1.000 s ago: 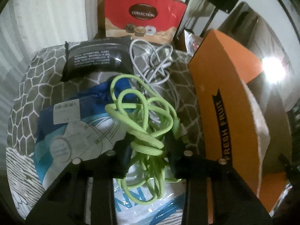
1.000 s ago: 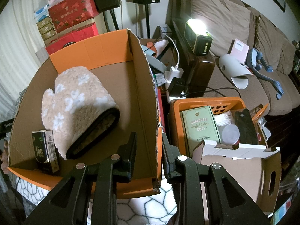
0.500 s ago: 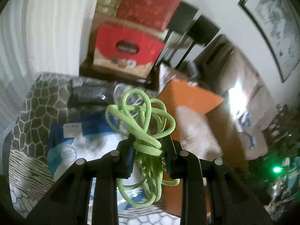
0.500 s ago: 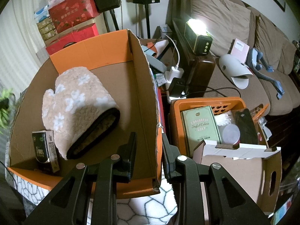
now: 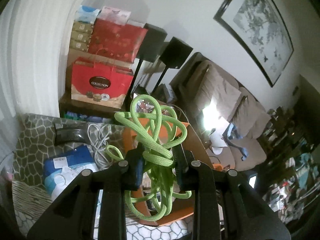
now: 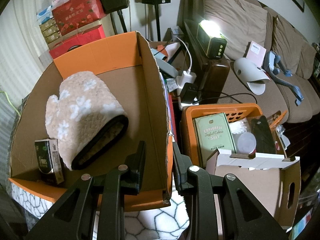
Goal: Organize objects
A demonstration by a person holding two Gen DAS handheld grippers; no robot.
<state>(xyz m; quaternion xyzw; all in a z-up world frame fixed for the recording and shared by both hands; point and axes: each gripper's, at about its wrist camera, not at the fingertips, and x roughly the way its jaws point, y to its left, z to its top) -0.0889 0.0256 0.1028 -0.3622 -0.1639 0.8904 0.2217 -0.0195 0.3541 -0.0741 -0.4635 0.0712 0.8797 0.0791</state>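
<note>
My left gripper is shut on a tangled lime green cord and holds it in the air above the patterned blanket, in front of the orange cardboard box. My right gripper is shut on the right wall of the orange cardboard box. Inside that box lie a fluffy beige oven mitt and a small dark tissue pack. On the blanket lie a white cable, a black packet and a blue-white bag.
An orange basket with a green box and other items stands right of the box, with a white-rimmed carton in front of it. Red gift bags and speakers stand behind. A sofa and a lit lamp are at the right.
My left gripper has lifted the green cord off the blue-white bag and swung up and right towards the orange box. My right gripper has stayed on the box wall.
</note>
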